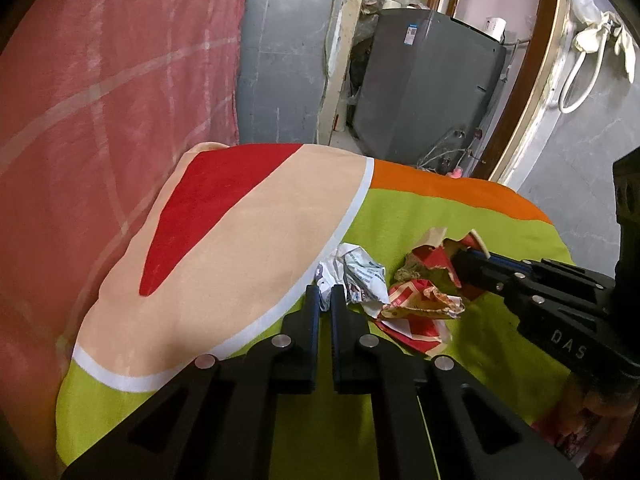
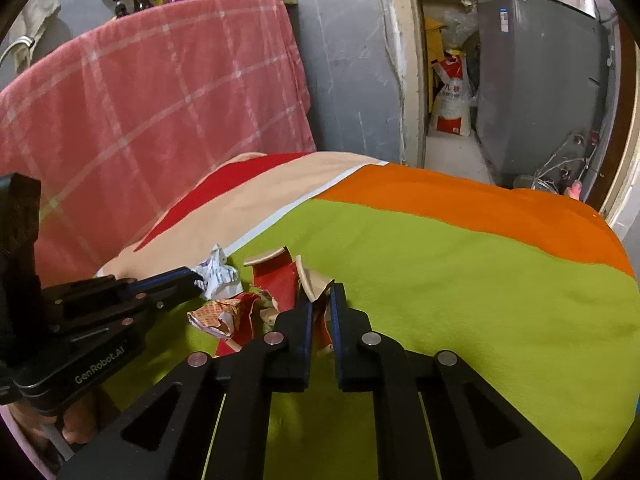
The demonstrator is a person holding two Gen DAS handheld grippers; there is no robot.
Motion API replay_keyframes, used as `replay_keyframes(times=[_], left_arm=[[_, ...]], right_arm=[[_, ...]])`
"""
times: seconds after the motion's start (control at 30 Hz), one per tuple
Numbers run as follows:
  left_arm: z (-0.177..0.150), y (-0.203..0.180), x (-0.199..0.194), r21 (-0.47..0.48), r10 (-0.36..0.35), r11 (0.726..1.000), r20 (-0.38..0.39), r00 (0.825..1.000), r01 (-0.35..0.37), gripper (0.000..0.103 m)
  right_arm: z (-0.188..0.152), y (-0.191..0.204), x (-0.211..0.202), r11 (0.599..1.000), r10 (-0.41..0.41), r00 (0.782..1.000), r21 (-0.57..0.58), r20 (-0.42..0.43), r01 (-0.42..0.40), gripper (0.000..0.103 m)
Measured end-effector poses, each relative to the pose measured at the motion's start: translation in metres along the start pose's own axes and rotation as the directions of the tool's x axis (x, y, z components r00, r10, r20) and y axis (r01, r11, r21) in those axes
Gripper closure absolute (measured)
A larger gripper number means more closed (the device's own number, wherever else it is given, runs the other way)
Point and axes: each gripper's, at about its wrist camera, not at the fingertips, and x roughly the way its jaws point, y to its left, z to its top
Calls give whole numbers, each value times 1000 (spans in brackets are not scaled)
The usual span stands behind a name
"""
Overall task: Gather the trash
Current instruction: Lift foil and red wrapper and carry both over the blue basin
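A small heap of trash lies on the colourful blanket [image 1: 248,240]: a crumpled white printed paper [image 1: 358,274], a crumpled red-and-orange wrapper [image 1: 420,304], and torn red-and-tan paper cup pieces [image 1: 438,254]. My left gripper [image 1: 325,294] is shut on an edge of the white paper [image 2: 218,274]. My right gripper [image 2: 320,294] is shut on a torn cup piece [image 2: 316,282]; it also shows in the left wrist view [image 1: 466,256]. The left gripper shows at the left of the right wrist view [image 2: 196,276].
The blanket [image 2: 460,280] covers a raised surface with rounded far and right edges. A pink checked cloth [image 2: 160,112] hangs at the left. Behind are a grey wall, a doorway, a grey appliance [image 2: 536,80] and a white sack [image 2: 452,100].
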Motion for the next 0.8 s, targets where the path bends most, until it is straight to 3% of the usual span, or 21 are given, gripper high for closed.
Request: replay_keyframes(times=[0.23, 0.8], left_arm=[[-9, 4, -14, -50, 9, 999, 20, 1000, -8, 101], [-26, -25, -61, -37, 42, 999, 146, 988, -37, 101]], right_arm=[[-8, -8, -19, 999, -6, 999, 50, 52, 4, 97], [-37, -7, -82, 997, -51, 976, 72, 210, 37, 97]])
